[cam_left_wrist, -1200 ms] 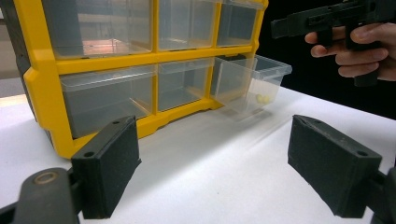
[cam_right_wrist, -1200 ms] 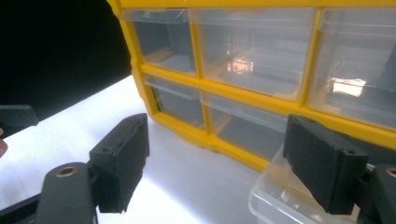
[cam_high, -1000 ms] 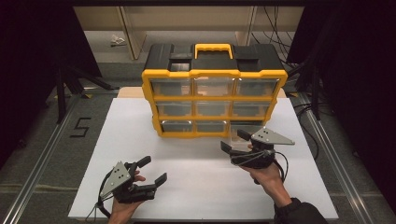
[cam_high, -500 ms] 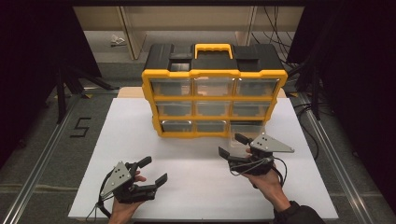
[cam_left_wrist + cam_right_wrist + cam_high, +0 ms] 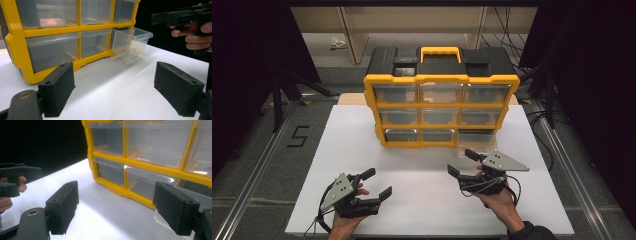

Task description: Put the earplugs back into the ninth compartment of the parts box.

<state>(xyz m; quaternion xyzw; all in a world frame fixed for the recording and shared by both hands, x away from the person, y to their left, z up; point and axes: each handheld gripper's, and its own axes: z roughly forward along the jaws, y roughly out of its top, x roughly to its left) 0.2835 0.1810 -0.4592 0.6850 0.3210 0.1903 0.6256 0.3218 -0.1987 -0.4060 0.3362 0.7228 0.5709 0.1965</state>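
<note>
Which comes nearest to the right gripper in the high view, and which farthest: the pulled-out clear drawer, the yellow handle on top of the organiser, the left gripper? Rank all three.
1. Pulled-out clear drawer, bottom right of the organiser, just ahead of the right gripper.
2. Left gripper, across the white board to the left.
3. Yellow handle, far back on the organiser's top.

A box of drawers (image 5: 441, 97) stands on the far middle of the table (image 5: 337, 145). Its bottom right drawer (image 5: 477, 145) sticks out toward the person, with two little balls (image 5: 137, 51) inside. The left gripper (image 5: 373, 184) sits near the front left. The right gripper (image 5: 463, 162) is just before the pulled-out drawer.
</note>
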